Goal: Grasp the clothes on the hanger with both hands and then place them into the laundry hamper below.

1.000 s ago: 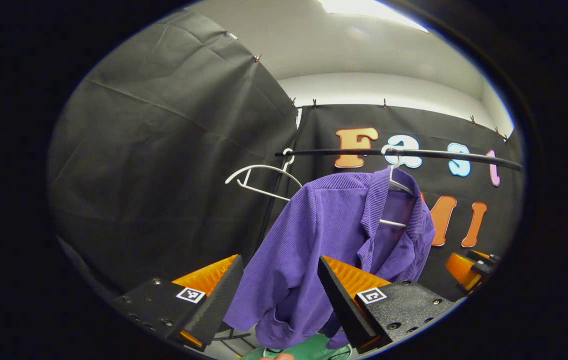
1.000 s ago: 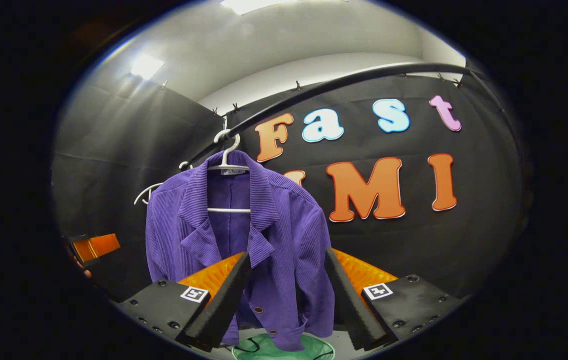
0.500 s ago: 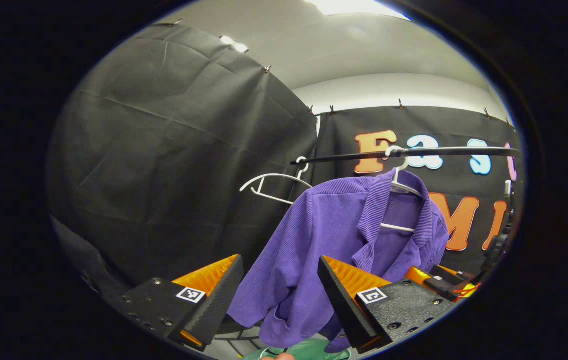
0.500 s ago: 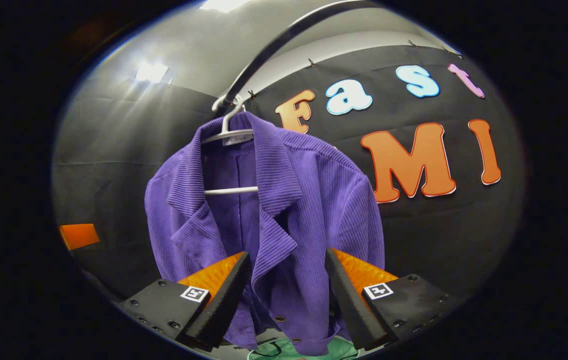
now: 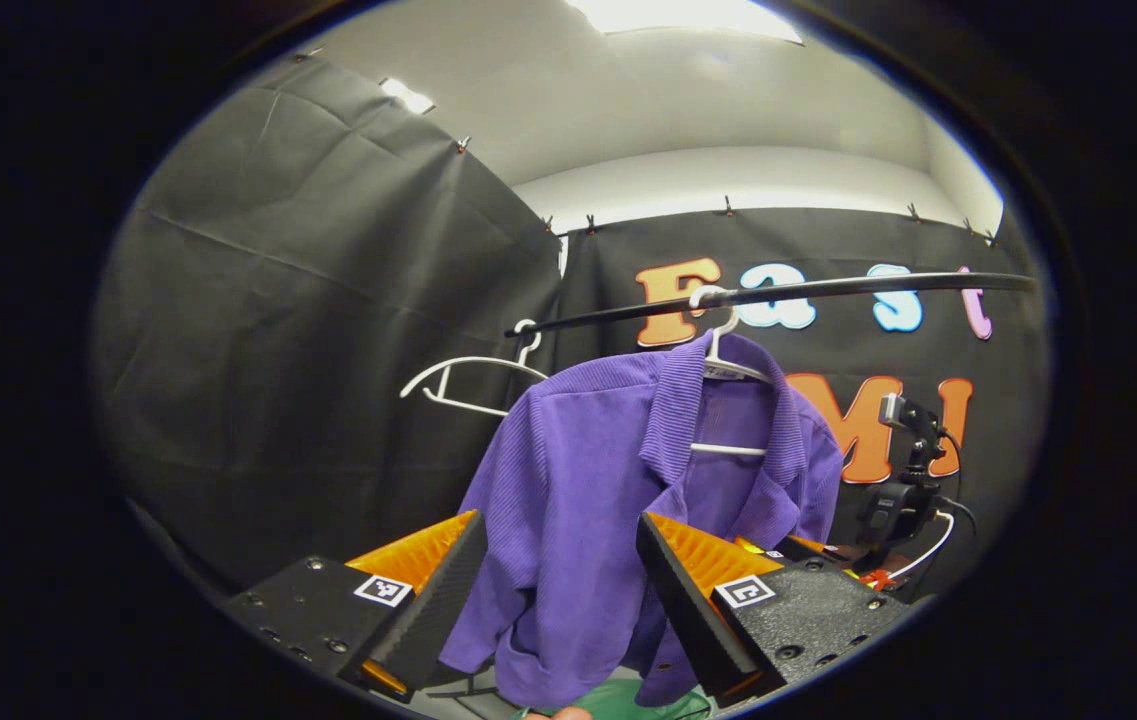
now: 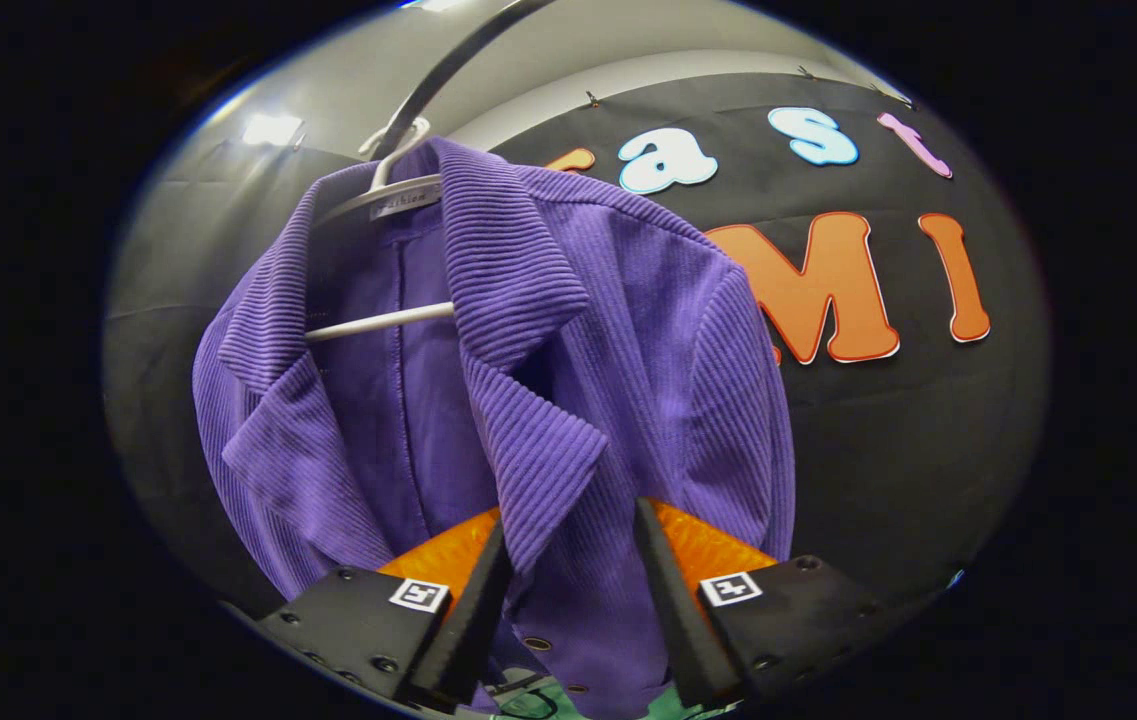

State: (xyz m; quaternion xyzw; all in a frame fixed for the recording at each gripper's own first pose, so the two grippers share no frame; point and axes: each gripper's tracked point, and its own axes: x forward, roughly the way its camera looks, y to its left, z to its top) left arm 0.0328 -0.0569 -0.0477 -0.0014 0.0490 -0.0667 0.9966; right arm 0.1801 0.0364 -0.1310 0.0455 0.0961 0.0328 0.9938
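A purple corduroy jacket (image 5: 618, 500) is hung on a white hanger (image 5: 728, 350) from the black rail (image 5: 808, 290). Below the jacket, a small part of the green laundry hamper (image 5: 628, 700) is seen; what is inside it cannot be told.

In the left gripper view, the left gripper (image 5: 558, 590) is held in front of the jacket with its fingers spread, and nothing is pinched. An empty white hanger (image 5: 468, 375) is seen on the rail, beside the jacket, and the right gripper (image 5: 808, 548) is near the jacket's far edge.

In the right gripper view, the right gripper (image 6: 568, 590) is very close to the jacket (image 6: 528, 380). Its fingers are spread around the lapel edge; whether cloth is pressed cannot be told.
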